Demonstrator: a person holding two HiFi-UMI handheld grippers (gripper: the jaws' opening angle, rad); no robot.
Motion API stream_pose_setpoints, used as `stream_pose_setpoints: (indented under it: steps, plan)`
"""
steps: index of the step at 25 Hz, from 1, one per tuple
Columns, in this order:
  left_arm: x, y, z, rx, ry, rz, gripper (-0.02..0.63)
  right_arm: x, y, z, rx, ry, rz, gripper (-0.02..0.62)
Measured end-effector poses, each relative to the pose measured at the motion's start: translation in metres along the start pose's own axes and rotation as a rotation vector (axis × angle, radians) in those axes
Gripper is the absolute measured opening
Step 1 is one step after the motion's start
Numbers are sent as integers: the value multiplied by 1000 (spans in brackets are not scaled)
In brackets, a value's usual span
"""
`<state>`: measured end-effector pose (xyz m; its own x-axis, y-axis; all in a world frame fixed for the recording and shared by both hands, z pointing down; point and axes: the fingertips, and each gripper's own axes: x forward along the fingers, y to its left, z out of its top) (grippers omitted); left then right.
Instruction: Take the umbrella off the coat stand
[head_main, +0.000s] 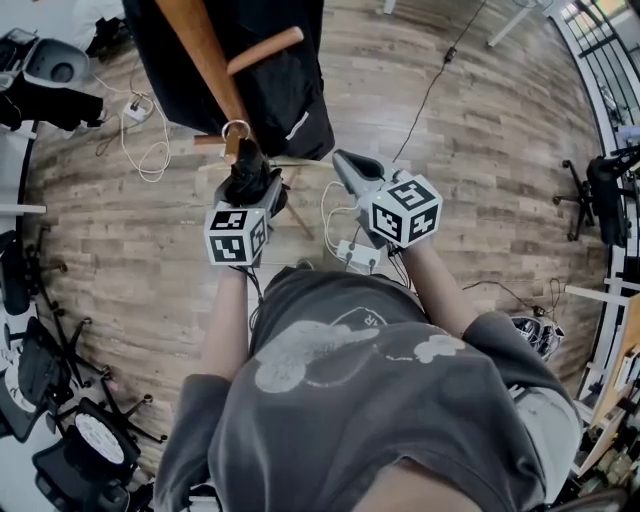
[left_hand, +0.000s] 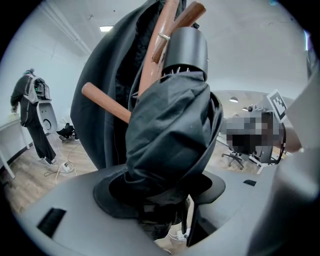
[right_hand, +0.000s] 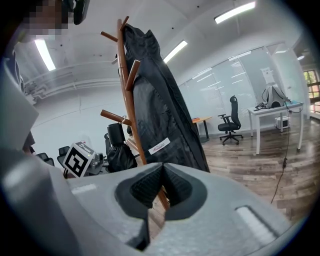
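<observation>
Wood-plank floor (head_main: 480, 120) is spreading under an open office. Black folded umbrella (left_hand: 170, 130) is sitting bunched between the pads of the left gripper (left_hand: 160, 200), which is clamping on its fabric. The umbrella is pointing up, with its black cylindrical handle end (left_hand: 186, 47) lying right against the pole of the coat stand (left_hand: 155, 55), just under a peg. From the head view the umbrella (head_main: 248, 170) is hanging close below a small metal ring (head_main: 237, 128) on the stand; whether it is hooked there is unclear. Wooden coat stand (right_hand: 131, 100) is carrying a black coat (right_hand: 160, 110) that is draping down one side. Right gripper (right_hand: 161, 172) is hovering beside the left one, apart from the stand, with its pads meeting at the tips and nothing between them. The person's arms are reaching forward with both marker cubes (head_main: 237, 235) facing up. An office chair (right_hand: 230, 122) and a white desk (right_hand: 275, 107) are standing far back.
</observation>
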<state>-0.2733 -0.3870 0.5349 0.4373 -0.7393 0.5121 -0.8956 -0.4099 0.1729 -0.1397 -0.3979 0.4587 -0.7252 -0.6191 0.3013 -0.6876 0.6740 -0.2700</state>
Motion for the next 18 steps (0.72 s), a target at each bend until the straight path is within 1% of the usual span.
stream_pose_setpoints:
  steps: [5, 10, 18]
  plan:
    - [-14, -10, 6, 3, -13, 21, 275, -7, 3, 4, -6, -4, 27, -2]
    - [-33, -23, 9, -13, -29, 35, 275, -13, 12, 7, -4, -12, 61, -2]
    - [-63, -41, 9, -7, -63, 79, 275, -29, 27, 4, 6, -25, 121, -2]
